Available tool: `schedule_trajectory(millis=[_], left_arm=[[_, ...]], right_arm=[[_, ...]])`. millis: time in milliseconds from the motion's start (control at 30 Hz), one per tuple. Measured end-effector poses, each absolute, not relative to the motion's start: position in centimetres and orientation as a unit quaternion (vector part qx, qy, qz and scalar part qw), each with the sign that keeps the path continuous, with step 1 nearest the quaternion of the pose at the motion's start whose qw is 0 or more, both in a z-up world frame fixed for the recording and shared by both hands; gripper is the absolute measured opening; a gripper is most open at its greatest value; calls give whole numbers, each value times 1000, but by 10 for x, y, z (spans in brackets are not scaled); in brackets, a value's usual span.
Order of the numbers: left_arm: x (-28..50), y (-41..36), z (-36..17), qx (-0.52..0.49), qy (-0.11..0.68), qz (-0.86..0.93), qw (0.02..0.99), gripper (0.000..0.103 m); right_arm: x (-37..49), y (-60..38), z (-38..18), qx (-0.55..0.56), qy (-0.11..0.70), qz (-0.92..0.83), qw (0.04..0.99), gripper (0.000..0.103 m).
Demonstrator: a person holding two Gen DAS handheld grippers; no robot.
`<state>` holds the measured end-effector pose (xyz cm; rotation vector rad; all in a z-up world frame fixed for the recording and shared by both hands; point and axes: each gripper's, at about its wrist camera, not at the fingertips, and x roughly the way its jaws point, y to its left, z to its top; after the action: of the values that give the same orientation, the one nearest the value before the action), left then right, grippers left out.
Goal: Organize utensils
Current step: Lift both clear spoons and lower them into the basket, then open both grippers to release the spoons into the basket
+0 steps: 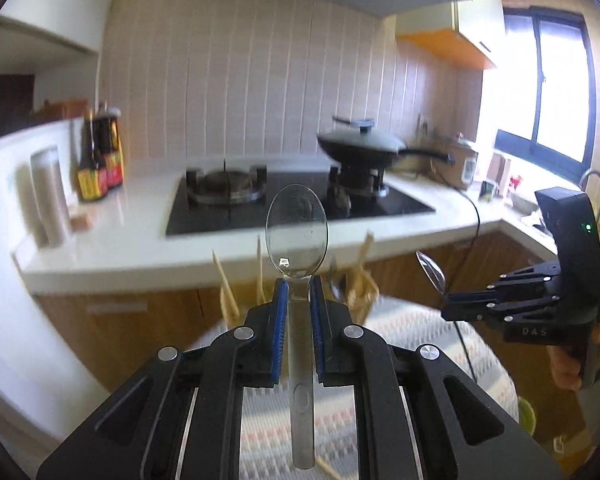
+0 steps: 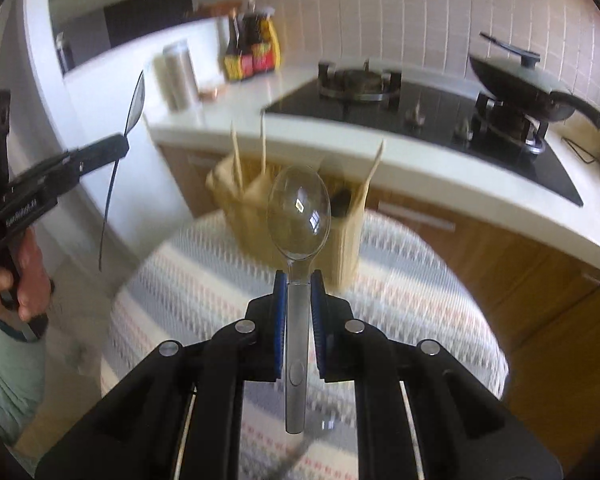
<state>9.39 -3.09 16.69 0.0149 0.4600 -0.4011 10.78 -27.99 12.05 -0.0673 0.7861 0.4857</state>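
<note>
The left gripper (image 1: 299,292) clamps a clear plastic spoon (image 1: 297,232), bowl at twelve o'clock. The right gripper (image 2: 299,286) likewise pinches a second clear plastic spoon (image 2: 299,216), with the tan utensil holder (image 2: 348,236) behind it.

I note the wooden utensil holder (image 2: 292,200) standing on the round patterned-cloth table (image 2: 420,280), before the white counter (image 2: 204,120); lidded black wok (image 2: 516,80) sits right.

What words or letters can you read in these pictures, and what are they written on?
"DAS": pale letters on the black body of the right gripper, seen from the left wrist.
Script on the left gripper: too blurred to read.
Labels on the sauce bottles: too blurred to read.
Both clear spoons: no lettering readable.
</note>
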Motion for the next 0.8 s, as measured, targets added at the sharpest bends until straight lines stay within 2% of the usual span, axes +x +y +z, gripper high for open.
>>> schedule_trajectory(millis=[200, 467, 633, 800], left_arm=[[131, -34, 179, -18, 183, -204, 961, 10], [185, -19, 161, -66, 144, -216, 963, 10], [204, -18, 148, -80, 113, -204, 969, 10], [217, -18, 135, -86, 96, -187, 974, 10]], right_arm=[[151, -280, 141, 15, 329, 237, 914, 10], [183, -264, 152, 30, 253, 233, 938, 10], [197, -263, 145, 39, 199, 220, 954, 10], [213, -266, 130, 55, 190, 214, 957, 10]])
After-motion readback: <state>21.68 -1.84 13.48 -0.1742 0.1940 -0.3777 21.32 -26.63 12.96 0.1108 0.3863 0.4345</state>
